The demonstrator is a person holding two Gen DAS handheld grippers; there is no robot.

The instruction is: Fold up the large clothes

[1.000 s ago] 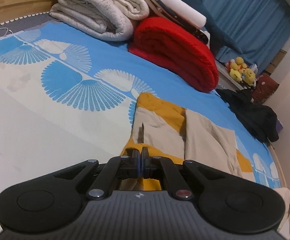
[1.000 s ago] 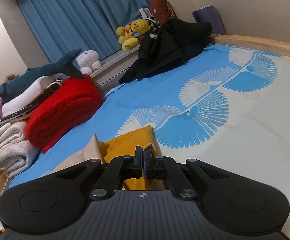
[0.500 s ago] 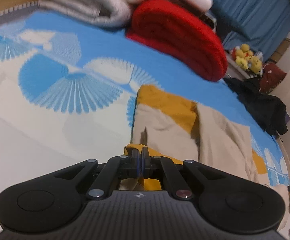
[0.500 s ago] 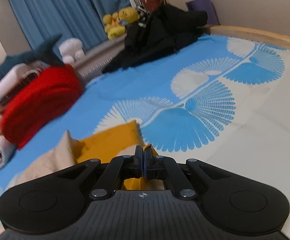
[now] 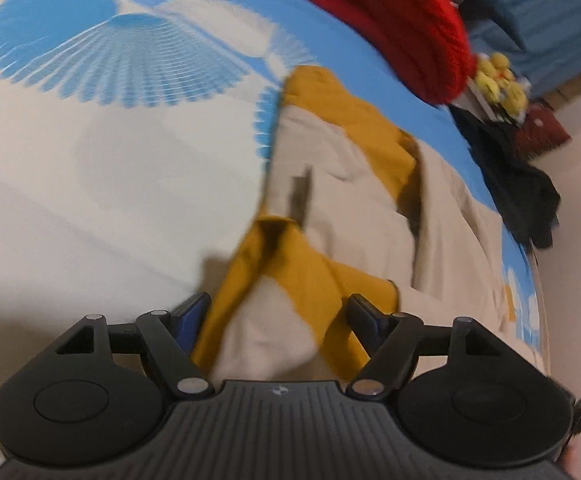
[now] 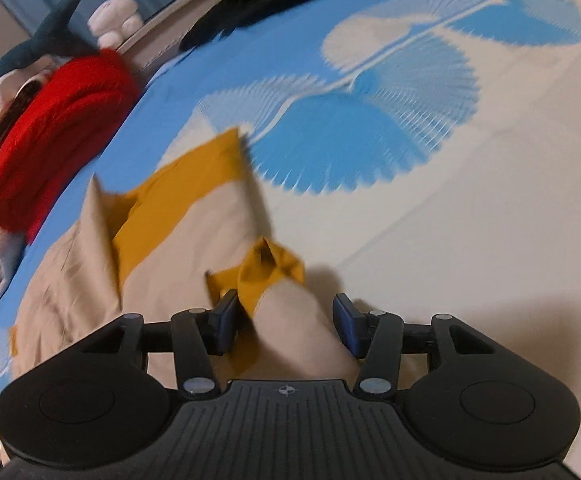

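A beige and mustard-yellow garment (image 5: 354, 200) lies partly folded on the bed; it also shows in the right wrist view (image 6: 170, 232). My left gripper (image 5: 278, 320) is open, its jaws wide apart on either side of a raised fold of the garment. My right gripper (image 6: 286, 320) is open too, with a bunched fold of the garment lying between its fingers. Neither gripper pinches the cloth. Both views are motion-blurred.
The bed sheet (image 5: 110, 60) is cream and blue with fan prints. A rolled red blanket (image 5: 390, 20) lies beyond the garment; it also shows in the right wrist view (image 6: 50, 128). Dark clothes (image 5: 514, 184) and yellow plush toys (image 5: 498, 80) sit at the far side.
Both grippers were shut on the garment's edge and have now opened, letting it go. Both have tilted downwards over the garment, which lies folded further over itself.
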